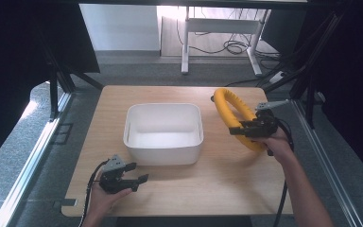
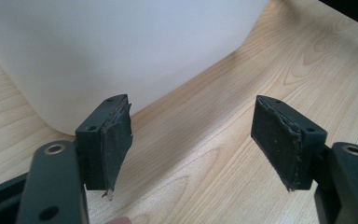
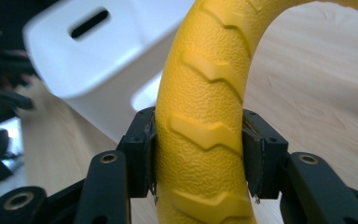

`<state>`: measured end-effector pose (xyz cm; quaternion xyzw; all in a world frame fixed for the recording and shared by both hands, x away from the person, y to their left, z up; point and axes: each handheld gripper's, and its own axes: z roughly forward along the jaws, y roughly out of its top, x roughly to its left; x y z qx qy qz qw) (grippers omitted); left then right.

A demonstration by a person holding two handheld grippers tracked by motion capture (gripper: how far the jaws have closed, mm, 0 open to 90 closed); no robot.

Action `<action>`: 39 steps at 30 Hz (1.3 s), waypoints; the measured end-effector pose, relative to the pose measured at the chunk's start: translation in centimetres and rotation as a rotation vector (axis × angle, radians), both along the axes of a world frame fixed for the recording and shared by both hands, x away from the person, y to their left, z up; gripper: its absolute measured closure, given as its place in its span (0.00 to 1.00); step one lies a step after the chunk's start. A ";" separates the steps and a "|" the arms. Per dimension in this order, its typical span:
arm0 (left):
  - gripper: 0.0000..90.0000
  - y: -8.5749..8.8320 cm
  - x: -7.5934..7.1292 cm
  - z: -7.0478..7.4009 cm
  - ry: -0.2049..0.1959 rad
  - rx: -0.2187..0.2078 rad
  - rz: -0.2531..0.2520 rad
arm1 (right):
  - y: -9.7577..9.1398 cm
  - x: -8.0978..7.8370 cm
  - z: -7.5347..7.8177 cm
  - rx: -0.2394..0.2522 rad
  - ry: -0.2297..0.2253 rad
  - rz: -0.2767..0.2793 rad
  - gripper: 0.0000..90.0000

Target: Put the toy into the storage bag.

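My right gripper [image 3: 199, 154] fingers [image 3: 142, 149] pinch the yellow ring [image 3: 205, 93] upright, the white tub [image 1: 163, 134] to their left; left gripper [image 2: 200, 140] spread, empty.

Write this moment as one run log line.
right gripper: shut on yellow ring | left gripper: open, near white bin

I saw grey carpet [image 1: 23, 156] around my wooden table [image 1: 227, 179], and a white desk frame [image 1: 220, 28] in bright light beyond.
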<state>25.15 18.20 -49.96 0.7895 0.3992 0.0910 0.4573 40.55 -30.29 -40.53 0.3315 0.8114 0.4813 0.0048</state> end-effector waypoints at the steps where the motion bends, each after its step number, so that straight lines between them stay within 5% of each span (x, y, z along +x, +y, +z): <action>1: 0.32 0.0 0.0 0.0 0.001 0.000 0.001 | -0.1 -0.2 0.2 0.021 -0.004 0.005 0.58; 17: 0.32 0.1 0.0 0.0 -0.001 0.006 0.006 | 0.0 -2.6 3.3 0.170 -0.092 0.033 0.58; 39: 0.32 0.7 -0.1 0.1 -0.010 0.004 0.021 | 1.4 -4.8 6.1 0.192 -0.166 0.081 0.58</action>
